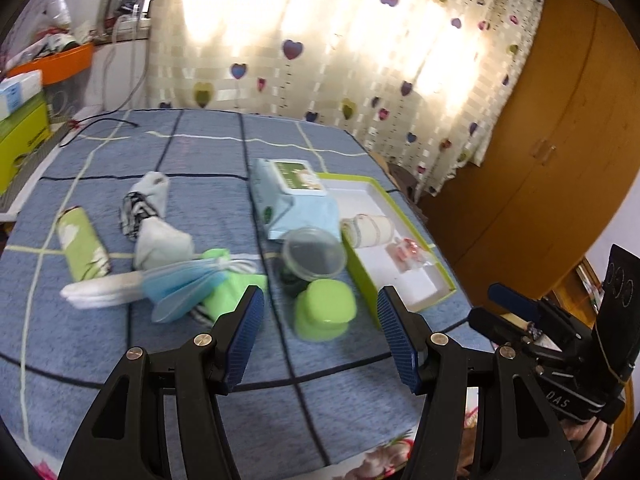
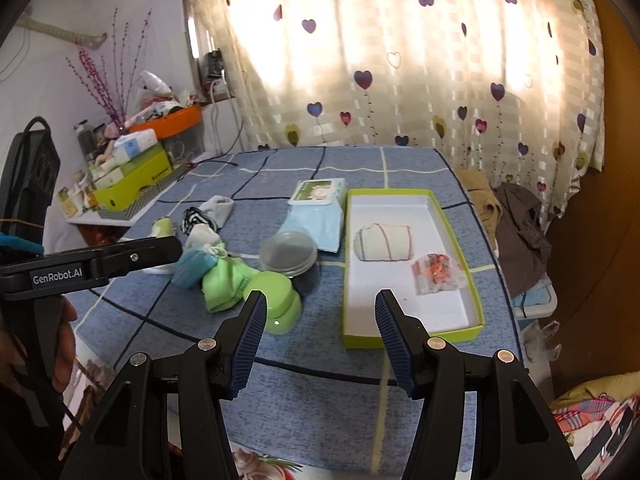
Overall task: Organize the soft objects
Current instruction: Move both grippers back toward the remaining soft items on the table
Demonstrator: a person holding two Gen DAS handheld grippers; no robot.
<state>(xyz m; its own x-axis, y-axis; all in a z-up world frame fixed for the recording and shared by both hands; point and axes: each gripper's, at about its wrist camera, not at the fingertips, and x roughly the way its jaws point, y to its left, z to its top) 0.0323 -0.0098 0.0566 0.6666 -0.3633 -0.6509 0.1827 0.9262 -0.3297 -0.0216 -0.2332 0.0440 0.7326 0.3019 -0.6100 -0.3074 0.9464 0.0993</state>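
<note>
Two items only — a rolled sock (image 2: 383, 242) and a small packet (image 2: 437, 273) — lie in the box (image 2: 412, 338), while socks (image 1: 160, 236) and masks (image 1: 184, 286) wait outside on the blanket (image 1: 120, 344) — both grippers (image 1: 320, 328) (image 2: 320, 332) gape empty

Left tongs (image 1: 320, 312) agape, right tongs (image 2: 320, 316) agape, both empty, angled downward

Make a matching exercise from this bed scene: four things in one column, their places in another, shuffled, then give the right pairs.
Things:
1. rolled striped sock
2. wipes pack
3. green cup
4. green patterned roll

Places:
A. on the blanket, upside down, nearest the right gripper
B. inside the green-edged box
C. far left of the pile, alone on the blanket
D. just outside the box's left wall, at the far end

Pairs: 1-B, 2-D, 3-A, 4-C
</note>
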